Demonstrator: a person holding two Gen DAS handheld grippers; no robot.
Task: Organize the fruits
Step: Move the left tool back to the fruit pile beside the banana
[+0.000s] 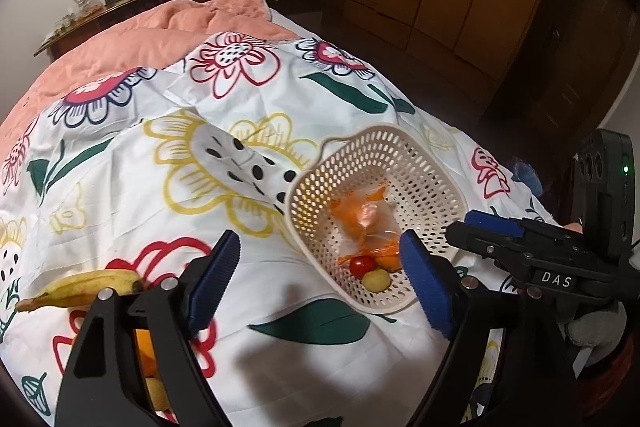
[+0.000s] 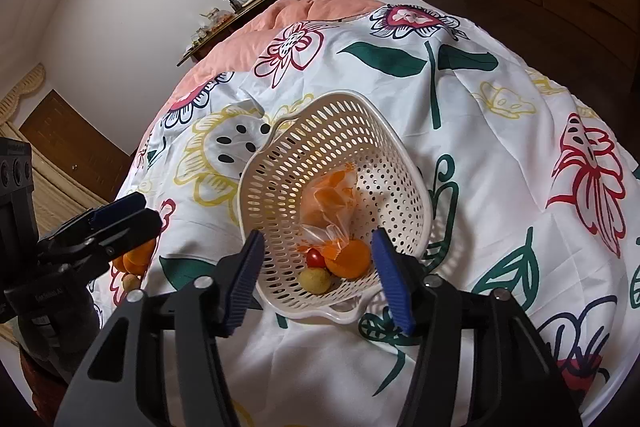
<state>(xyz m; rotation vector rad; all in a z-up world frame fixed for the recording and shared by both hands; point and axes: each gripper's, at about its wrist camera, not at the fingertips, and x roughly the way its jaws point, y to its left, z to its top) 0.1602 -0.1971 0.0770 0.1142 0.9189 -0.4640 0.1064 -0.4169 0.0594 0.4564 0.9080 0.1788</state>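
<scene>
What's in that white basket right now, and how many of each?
In the perforated basket:
Clear bag of orange fruit: 1
Loose orange fruit: 1
Small red tomato: 1
Small yellow-green fruit: 1
Total: 4 items. How many fruits the bag holds cannot be told.

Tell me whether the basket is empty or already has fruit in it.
Not empty. The basket holds a plastic bag of orange fruit, a loose orange, a small red fruit and a small yellow one.

Open bedsheet (image 1: 280, 359) before the basket (image 2: 408, 163); plastic bag (image 2: 328, 205) perhaps crowding its middle.
</scene>
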